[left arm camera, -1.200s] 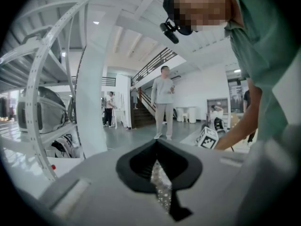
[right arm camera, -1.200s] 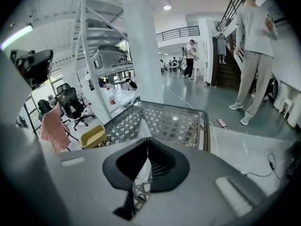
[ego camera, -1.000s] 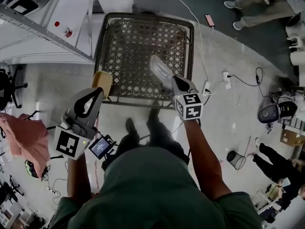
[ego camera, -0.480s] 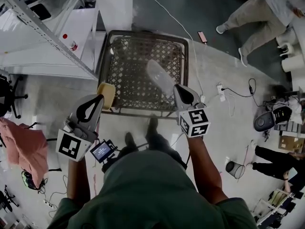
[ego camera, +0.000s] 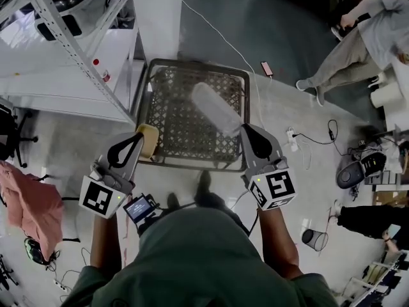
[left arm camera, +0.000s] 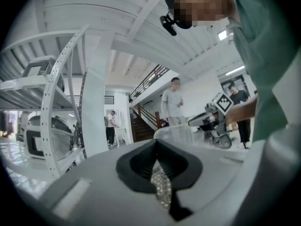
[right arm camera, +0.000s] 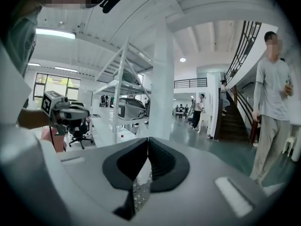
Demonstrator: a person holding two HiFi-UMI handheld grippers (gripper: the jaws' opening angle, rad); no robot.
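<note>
Concrete floor (ego camera: 57,139), wire basket (ego camera: 192,62) below. Right tool (ego camera: 243,128) clamped on clear bag (ego camera: 214,106), high over the basket. Left tool (ego camera: 137,136) closed, empty, above yellow box (ego camera: 149,143). Looks like the carry step. Next calls for lowering the bag into the basket.

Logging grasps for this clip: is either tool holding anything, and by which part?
The right tool pinches what looks like a clear plastic bag by its near end. The left tool is shut on nothing.
</note>
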